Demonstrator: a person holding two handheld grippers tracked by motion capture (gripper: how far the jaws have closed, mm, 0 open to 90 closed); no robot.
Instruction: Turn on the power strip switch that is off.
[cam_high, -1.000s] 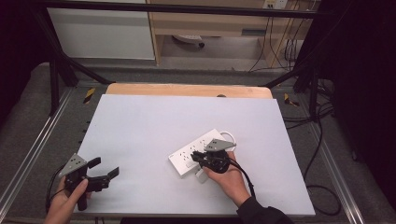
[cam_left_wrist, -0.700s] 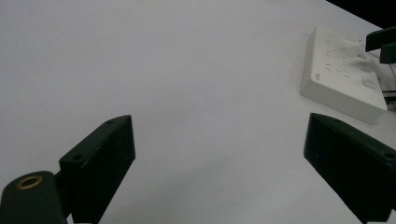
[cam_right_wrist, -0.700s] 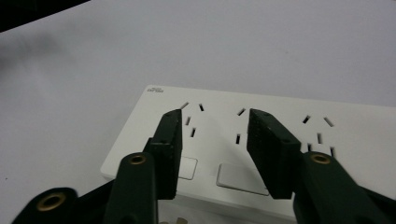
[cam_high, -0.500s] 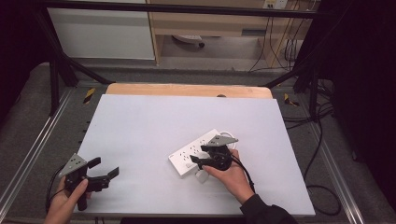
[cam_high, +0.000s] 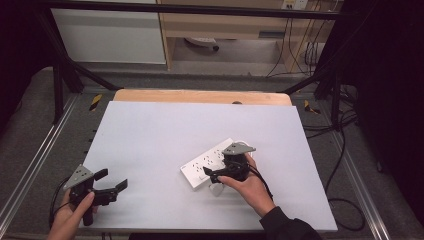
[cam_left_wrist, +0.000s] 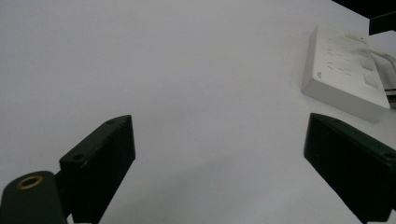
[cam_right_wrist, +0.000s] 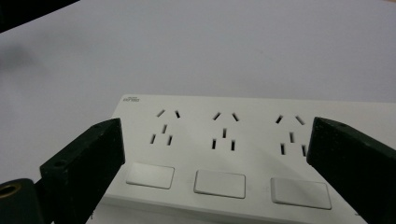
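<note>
White table (cam_high: 165, 130) is seen; right gripper (cam_high: 216, 175), jaws just opened, is held over the strip (cam_high: 207, 162) at centre; left gripper (cam_high: 111, 181) is held open lower left.

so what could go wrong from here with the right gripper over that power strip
The right gripper has just been opening, and nothing is between its jaws; they hang over the white power strip's row of rocker switches. A small dip could press a switch unintentionally. The strip lies loose on the white table, so a nudge might slide or turn it. Its cable runs under the right hand and could snag. The left gripper is open and far off, unable to steady the strip.
</note>
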